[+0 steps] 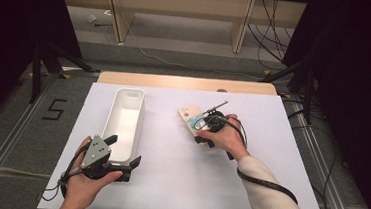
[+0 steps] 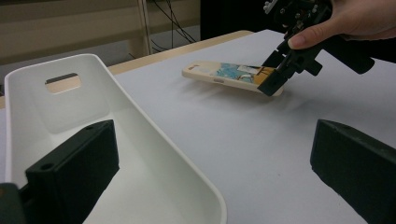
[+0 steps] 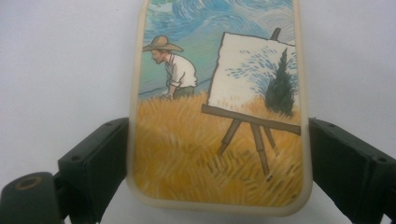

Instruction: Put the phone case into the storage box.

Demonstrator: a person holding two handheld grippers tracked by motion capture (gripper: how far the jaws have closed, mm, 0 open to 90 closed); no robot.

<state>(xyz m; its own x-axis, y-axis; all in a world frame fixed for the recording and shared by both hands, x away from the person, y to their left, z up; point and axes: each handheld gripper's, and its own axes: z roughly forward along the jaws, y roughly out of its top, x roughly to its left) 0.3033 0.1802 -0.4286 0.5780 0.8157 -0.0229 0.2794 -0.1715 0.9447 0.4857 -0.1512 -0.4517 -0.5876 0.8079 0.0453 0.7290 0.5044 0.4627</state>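
The right gripper (image 1: 206, 129) has its two black jaws pressed against the long sides of a cream-rimmed phone case (image 3: 219, 107) printed with a painter at an easel in a yellow field. It holds one end of the case tilted up off the white table (image 1: 167, 183), toward the far edge. The left gripper (image 1: 121, 159), jaws spread, sits near the front edge, straddling the near end of a long white plastic bin (image 1: 122, 119).

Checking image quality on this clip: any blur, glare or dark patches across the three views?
High view: evenly lit table, surroundings dark, slightly soft. Left gripper view: phone case sharp, near jaws soft, faint shadow under it. Right gripper view: phone case print fairly clear, jaw edges blurred, no glare.
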